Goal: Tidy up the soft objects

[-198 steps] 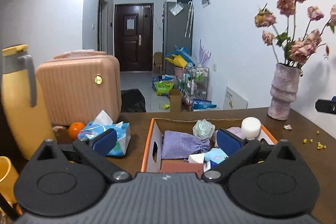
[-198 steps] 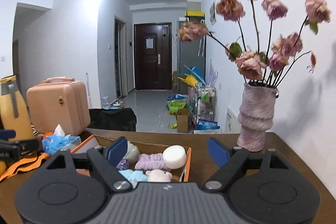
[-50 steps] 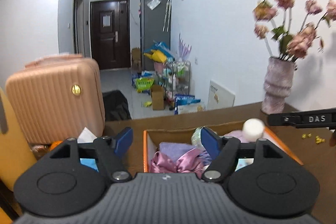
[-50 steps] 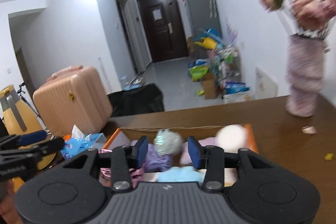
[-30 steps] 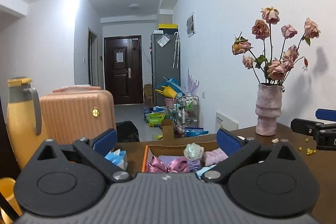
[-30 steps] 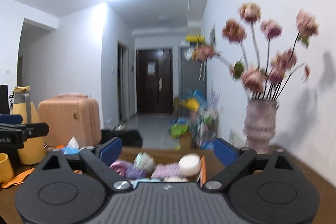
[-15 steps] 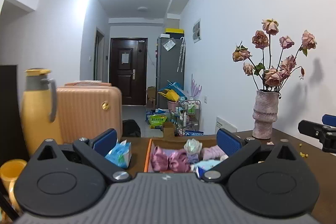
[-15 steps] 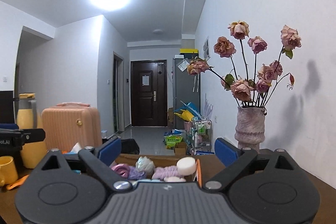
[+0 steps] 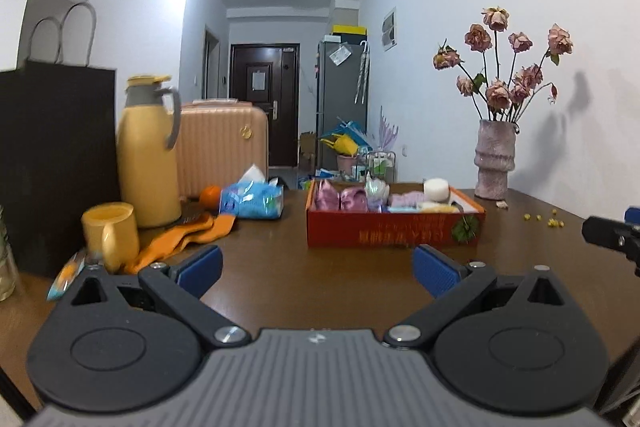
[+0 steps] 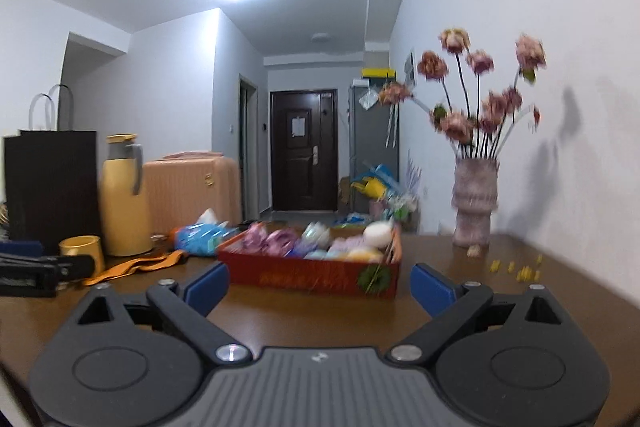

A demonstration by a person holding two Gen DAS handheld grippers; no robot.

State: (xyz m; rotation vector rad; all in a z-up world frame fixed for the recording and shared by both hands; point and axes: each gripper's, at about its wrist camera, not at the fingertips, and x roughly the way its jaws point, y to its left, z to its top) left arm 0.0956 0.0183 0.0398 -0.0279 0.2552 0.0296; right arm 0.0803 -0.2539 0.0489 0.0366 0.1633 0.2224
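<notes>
A red-orange cardboard box (image 9: 394, 231) stands on the brown table and holds several soft things: pink satin pieces (image 9: 340, 199), a pale green puff (image 9: 376, 187), a lilac cloth (image 9: 404, 199) and a white round sponge (image 9: 436, 187). The box also shows in the right wrist view (image 10: 308, 277). My left gripper (image 9: 317, 269) is open and empty, well in front of the box. My right gripper (image 10: 319, 286) is open and empty, also in front of the box. The right gripper's tip shows in the left wrist view (image 9: 612, 235).
On the left stand a yellow thermos (image 9: 146, 153), a yellow mug (image 9: 110, 235), a black paper bag (image 9: 56, 155), an orange cloth (image 9: 180, 239), a blue tissue pack (image 9: 252, 201) and an orange fruit (image 9: 210, 195). A vase of dried roses (image 9: 494, 163) stands at the right.
Both grippers have pulled back from the box and dropped lower; the box now looks smaller and farther away. Both stay open and empty.
</notes>
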